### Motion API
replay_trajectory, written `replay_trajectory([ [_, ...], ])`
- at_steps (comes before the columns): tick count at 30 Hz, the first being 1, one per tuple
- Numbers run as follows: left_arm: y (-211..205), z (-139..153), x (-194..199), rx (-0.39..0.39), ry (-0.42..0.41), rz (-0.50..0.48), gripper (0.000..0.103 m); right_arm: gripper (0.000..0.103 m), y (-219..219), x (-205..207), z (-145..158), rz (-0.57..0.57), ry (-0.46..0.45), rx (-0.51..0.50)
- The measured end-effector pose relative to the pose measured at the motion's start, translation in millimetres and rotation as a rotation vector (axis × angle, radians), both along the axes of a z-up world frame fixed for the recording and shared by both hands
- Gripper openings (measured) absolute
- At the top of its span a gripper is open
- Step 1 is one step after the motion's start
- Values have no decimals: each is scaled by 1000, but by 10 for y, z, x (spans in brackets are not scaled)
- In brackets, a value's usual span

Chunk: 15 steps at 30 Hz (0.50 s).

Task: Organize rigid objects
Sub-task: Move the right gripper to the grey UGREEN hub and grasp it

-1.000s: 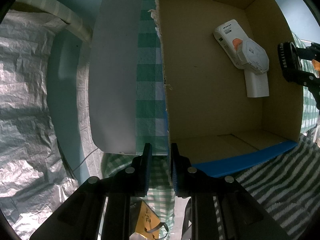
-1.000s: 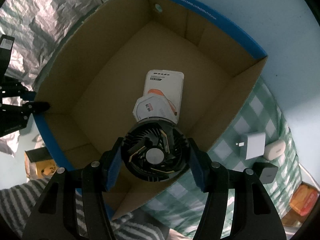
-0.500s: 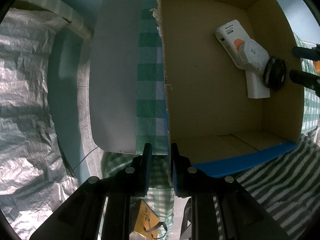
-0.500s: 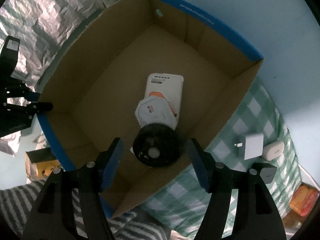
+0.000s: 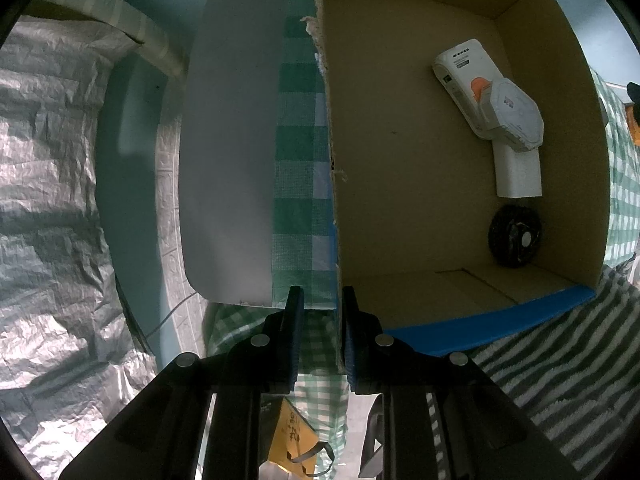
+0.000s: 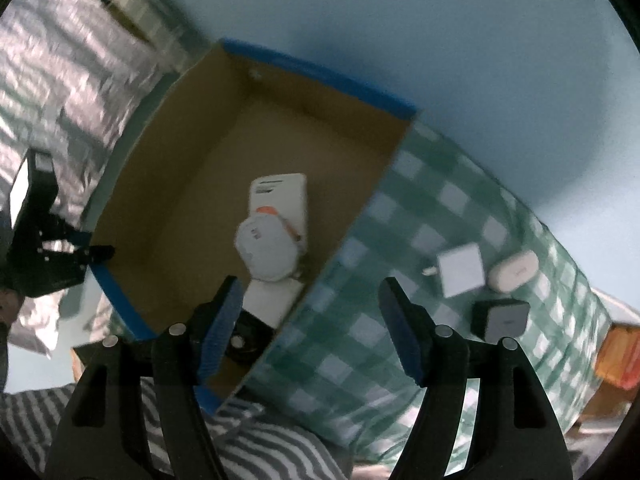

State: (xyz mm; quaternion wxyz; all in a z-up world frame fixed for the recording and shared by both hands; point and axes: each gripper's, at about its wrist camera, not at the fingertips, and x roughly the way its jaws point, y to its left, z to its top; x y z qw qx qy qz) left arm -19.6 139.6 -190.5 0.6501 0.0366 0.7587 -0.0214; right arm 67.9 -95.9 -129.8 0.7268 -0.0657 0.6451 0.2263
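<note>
A brown cardboard box point(image 5: 400, 160) with blue edges point(image 6: 320, 68) stands on the green checked cloth. Inside lie a white device with an orange mark point(image 5: 460, 68), a white octagonal unit point(image 5: 512, 114) on top of it, a white block point(image 5: 518, 174) and a black round fan point(image 5: 514, 236), also partly seen in the right wrist view point(image 6: 244, 340). My left gripper point(image 5: 322, 316) is shut on the box's near-left wall. My right gripper point(image 6: 312, 312) is open and empty above the box's right edge. A white charger point(image 6: 460, 270), a white case point(image 6: 514, 272) and a dark cube point(image 6: 500, 320) lie on the cloth.
A white sheet point(image 5: 232, 160) lies left of the box. Crinkled silver foil point(image 5: 48, 200) covers the far left. A grey striped towel point(image 5: 560, 360) lies in front of the box. An orange packet point(image 6: 616, 356) sits at the cloth's right end.
My right gripper opened and dropped the black fan into the box, then pulled back and swung right toward the cloth. My left gripper has kept its hold on the box wall.
</note>
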Motion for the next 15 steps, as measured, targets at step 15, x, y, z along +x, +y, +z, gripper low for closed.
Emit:
replay_trajectory([
  [15, 6, 6, -12, -1, 0, 1, 17, 72, -1350, 265, -398, -359, 103, -93],
])
